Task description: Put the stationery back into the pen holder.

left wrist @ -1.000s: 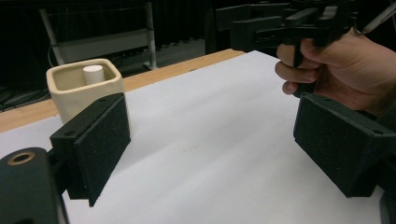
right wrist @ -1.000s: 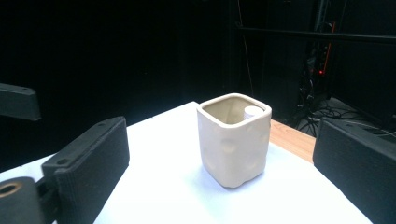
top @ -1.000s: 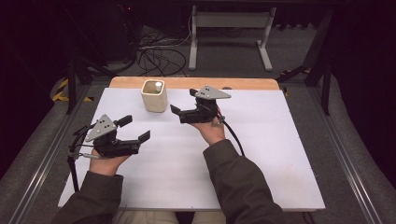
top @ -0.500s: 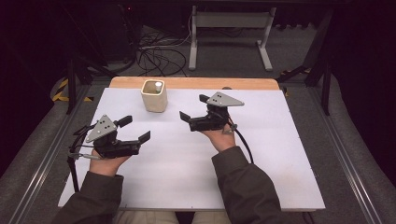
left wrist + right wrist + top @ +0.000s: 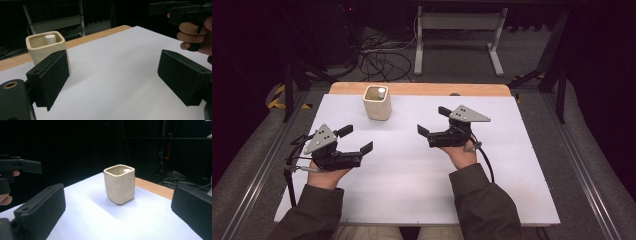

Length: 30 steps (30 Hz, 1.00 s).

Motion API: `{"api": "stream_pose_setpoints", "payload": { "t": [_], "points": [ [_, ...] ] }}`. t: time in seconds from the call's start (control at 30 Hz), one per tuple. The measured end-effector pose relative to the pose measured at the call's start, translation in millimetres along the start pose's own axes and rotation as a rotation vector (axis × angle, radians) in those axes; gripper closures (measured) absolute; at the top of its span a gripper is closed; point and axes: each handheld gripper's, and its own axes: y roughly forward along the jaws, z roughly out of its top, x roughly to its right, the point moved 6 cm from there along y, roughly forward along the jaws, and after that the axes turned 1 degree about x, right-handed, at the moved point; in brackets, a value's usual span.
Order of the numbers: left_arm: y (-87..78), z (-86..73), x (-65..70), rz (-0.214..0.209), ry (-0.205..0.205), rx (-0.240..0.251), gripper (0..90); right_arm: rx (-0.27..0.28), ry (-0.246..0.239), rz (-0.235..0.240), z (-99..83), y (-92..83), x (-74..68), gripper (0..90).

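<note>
Toward the far left of the white surface (image 5: 412, 180), close to its wooden back edge, stands the cream, square-mouthed ceramic cup (image 5: 377, 102), upright, with a small white cylinder (image 5: 382, 91) standing inside it. Both claws are apart from the cup. The right claw (image 5: 431, 121) points leftward across the surface, so the cup lies ahead of it and a little farther back; in the right gripper view the cup (image 5: 119, 184) sits between the two black jaws, well beyond them. Those jaws have just been opening and now stand wide with nothing between them. The left claw (image 5: 357, 139) is also spread wide and empty, with the cup (image 5: 47, 48) beyond and left of its line. Neither claw looks clearly closer, but the right one is better lined up for a straight reach.
</note>
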Motion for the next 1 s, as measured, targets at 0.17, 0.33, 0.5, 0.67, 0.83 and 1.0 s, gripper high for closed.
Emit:
{"api": "stream_pose_setpoints", "payload": {
  "t": [0.17,0.33,0.5,0.67,0.83,1.0],
  "points": [
    [-1.2,-1.1,0.8,0.001,-0.002,0.0,11.0,0.008,-0.004,-0.01,0.5,-11.2,0.9,0.0],
    [-3.4,-1.2,0.8,0.005,-0.006,0.0,11.0,0.02,0.009,-0.019,-0.2,-24.5,4.8,0.0],
    [-4.2,-1.5,1.5,0.004,-0.005,0.001,10.8,0.026,0.013,-0.031,-2.1,-36.4,7.7,0.0],
    [-5.1,-1.7,2.3,0.006,-0.008,0.0,10.5,0.031,0.014,-0.048,-4.8,-47.4,11.6,0.0],
    [-6.4,-2.1,2.0,0.008,-0.009,0.003,10.4,0.037,0.017,-0.059,-6.5,-57.7,15.8,0.0],
    [-7.7,-3.1,1.4,0.012,-0.009,-0.001,10.3,0.049,0.016,-0.066,-5.6,-69.3,18.2,0.0]
  ]
}}
